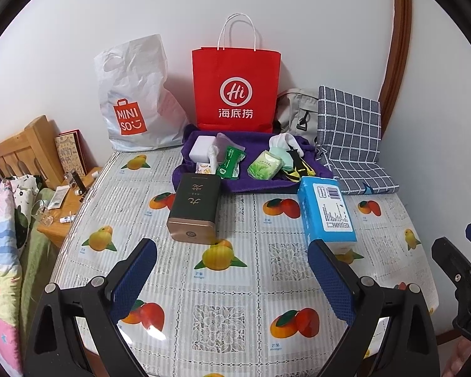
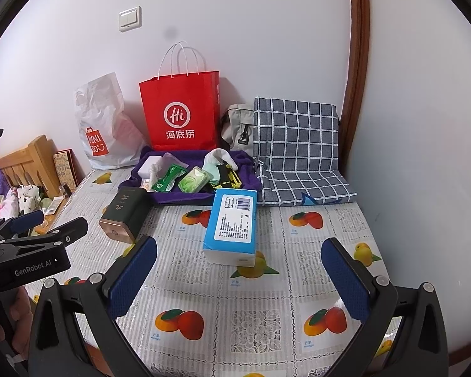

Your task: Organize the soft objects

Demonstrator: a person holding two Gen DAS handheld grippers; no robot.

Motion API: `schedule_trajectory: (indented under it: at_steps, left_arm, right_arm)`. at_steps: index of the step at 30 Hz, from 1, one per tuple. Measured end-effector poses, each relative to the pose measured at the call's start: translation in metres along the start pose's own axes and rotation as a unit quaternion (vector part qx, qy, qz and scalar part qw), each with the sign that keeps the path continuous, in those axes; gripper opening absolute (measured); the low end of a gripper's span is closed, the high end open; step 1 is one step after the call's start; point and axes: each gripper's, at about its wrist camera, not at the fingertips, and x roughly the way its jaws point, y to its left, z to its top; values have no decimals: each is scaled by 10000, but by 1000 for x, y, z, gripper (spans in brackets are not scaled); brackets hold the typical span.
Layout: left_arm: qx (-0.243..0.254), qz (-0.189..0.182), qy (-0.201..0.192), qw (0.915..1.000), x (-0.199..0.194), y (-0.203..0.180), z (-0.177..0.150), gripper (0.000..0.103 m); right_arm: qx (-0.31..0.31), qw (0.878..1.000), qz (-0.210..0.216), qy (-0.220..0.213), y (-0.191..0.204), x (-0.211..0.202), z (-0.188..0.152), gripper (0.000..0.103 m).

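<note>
Left wrist: both claws, left claw (image 1: 232, 270) and right claw (image 2: 240, 270), spread apart, empty; one blue tissue pack (image 1: 326, 210) at 1 o'clock, one dark tin (image 1: 196, 209) at 12; near desk (image 1: 235, 289) bare.

The grey bag (image 1: 296, 110) sits half hidden behind the red bag (image 1: 237, 88) and checked cushion (image 1: 350, 119), and the blue box's (image 2: 232, 220) print is too small to read.
</note>
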Motion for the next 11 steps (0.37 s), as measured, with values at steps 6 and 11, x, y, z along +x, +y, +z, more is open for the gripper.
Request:
schedule_trajectory:
  at_steps: [6, 11]
  left_arm:
    - [-41, 26, -8, 10000, -1, 1, 1, 98]
    - [-118, 79, -6, 9999, -1, -1, 4, 98]
  right_arm:
    - [-39, 10000, 41, -60, 5, -6, 2, 103]
    - [-74, 9999, 79, -54, 8, -6, 3, 103]
